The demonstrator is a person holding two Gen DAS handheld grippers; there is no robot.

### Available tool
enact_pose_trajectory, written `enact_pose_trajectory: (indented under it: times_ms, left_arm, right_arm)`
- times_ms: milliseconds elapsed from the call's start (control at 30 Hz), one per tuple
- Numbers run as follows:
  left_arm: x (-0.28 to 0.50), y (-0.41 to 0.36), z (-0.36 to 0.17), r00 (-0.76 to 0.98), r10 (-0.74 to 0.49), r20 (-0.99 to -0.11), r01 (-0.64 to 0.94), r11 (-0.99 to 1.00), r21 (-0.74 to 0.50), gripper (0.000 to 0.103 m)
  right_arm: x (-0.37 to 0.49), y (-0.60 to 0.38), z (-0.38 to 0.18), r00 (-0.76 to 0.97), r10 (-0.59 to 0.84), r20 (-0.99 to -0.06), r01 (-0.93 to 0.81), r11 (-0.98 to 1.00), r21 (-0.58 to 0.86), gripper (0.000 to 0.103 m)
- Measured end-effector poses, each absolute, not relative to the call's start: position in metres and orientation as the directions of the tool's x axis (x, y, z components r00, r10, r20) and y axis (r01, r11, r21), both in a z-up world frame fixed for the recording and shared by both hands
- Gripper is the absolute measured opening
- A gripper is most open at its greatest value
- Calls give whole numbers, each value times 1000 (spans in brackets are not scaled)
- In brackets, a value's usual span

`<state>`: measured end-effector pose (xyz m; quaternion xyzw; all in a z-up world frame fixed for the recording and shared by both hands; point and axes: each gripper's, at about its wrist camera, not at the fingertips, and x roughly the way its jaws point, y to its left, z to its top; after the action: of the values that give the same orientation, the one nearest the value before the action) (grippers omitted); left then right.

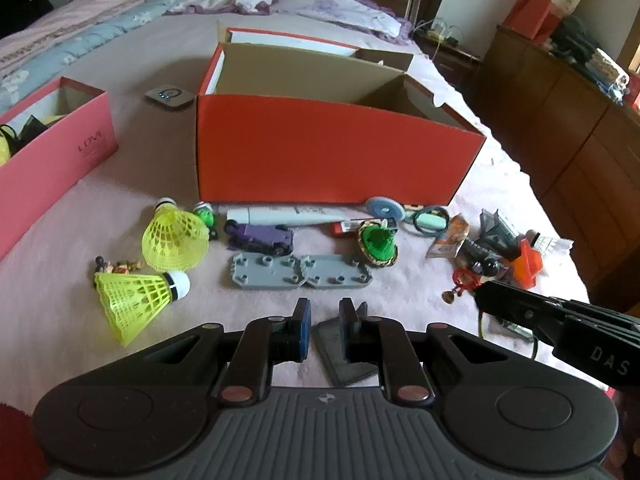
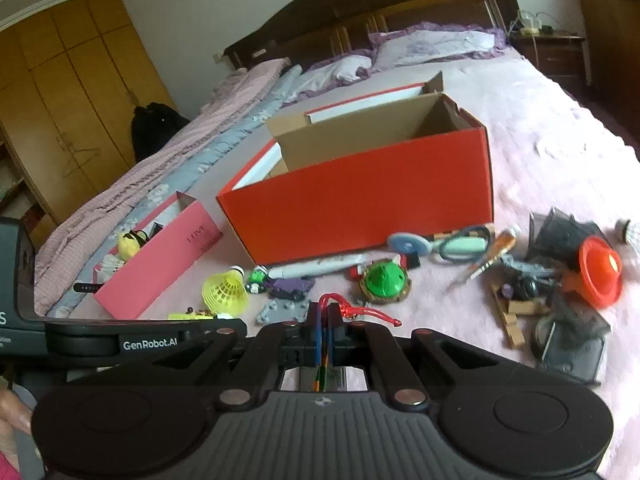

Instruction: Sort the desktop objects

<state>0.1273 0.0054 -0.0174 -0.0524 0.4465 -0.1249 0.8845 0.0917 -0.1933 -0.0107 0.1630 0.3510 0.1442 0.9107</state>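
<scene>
Your right gripper [image 2: 325, 312] was clamped shut on the red cord charm [image 2: 360, 313], whose loop stuck out past the fingertips. In the left wrist view its small gold pendant [image 1: 448, 298] dangled below the knot, off the bedcover [image 1: 60, 300]. Judging by looks, the charm was very light and limp: it would swing, and a pinch on thin cord could slip, so the knot was the surer hold.

Your left gripper [image 1: 325, 312] had its jaws narrowly apart, with a dark flat piece [image 1: 340, 356] at them; I could not tell whether it was gripped.

The orange box [image 2: 360, 208] stood ahead, open-topped; its near wall was tall, so the pendant probably needed carrying above that rim. The pink box [image 2: 160, 264] lay further left. Shuttlecocks [image 1: 174, 240] and a green top [image 1: 378, 242] crowded the space between; bare bedcover lay right of the orange box
</scene>
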Motion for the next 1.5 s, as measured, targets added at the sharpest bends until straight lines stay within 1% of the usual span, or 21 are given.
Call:
enact_pose_trajectory:
  times_ms: [233,433,500,533,567,633,700,733,767,800,867,900,967,1033,1167,1233,1300,1333,1367,1500]
  left_arm:
    - [120,9,-32,568,-201,-798,161,978,-132,19]
    - [124,17,-59,510,-202,-836,148,978,-146,21]
    - [127,16,-69,488,-215,-846,156,975,-158,25]
    - [129,14,-72,479,-224,-849,160,973,-166,29]
    - [131,11,-76,472,-232,-851,164,971,-174,32]
    - [136,4,-82,457,-251,-853,169,966,-194,35]
    - [142,-2,-88,442,-271,-855,171,961,-217,39]
    - [145,-6,-90,435,-285,-854,170,958,-233,42]
    - [147,-9,-91,429,-299,-852,169,954,-249,45]
    - [150,-12,-91,427,-309,-850,168,951,-261,46]
    - [154,-16,-91,427,-323,-845,161,946,-280,53]
    - [156,-20,-90,427,-325,-844,165,945,-281,54]
    - [161,-30,-89,425,-329,-843,180,944,-278,63]
    - [165,-39,-89,424,-322,-846,194,945,-263,69]
    - [172,-54,-96,424,-252,-870,192,964,-185,69]
    - [172,-54,-101,425,-233,-875,185,968,-168,69]
    - [166,-55,-101,447,-211,-869,201,971,-133,60]
    - [163,-56,-100,459,-197,-866,207,972,-112,53]
    - [161,-53,-98,467,-200,-861,205,972,-115,52]
    - [153,-37,-87,492,-228,-840,175,971,-161,52]
  right_arm:
    - [86,-196,-29,694,351,-629,-112,916,386,4]
    - [86,-196,-52,658,333,-675,-89,925,369,4]
    - [86,-199,-62,643,328,-692,-70,925,374,4]
    - [86,-201,-67,630,332,-702,-57,921,385,10]
    - [87,-202,-72,615,339,-712,-44,916,399,19]
    - [89,-204,-81,585,354,-730,-21,906,422,26]
    - [89,-200,-89,565,365,-740,-25,904,427,26]
    - [89,-196,-91,558,368,-744,-33,906,423,28]
    - [89,-193,-93,553,370,-747,-40,907,420,33]
    - [89,-189,-95,548,374,-748,-46,906,420,35]
    - [88,-181,-98,538,384,-750,-59,905,422,38]
    - [87,-177,-100,532,385,-754,-65,906,418,39]
    - [87,-169,-105,520,383,-763,-75,911,406,41]
    - [86,-163,-110,511,379,-771,-80,914,397,43]
    - [81,-154,-113,523,352,-777,-96,929,356,41]
    - [80,-154,-113,526,348,-776,-96,931,353,40]
    - [79,-155,-113,532,337,-777,-88,935,345,32]
    - [78,-156,-113,536,329,-778,-81,937,340,20]
    - [78,-158,-112,541,321,-777,-73,938,338,14]
    - [71,-170,-103,586,314,-747,-45,933,356,10]
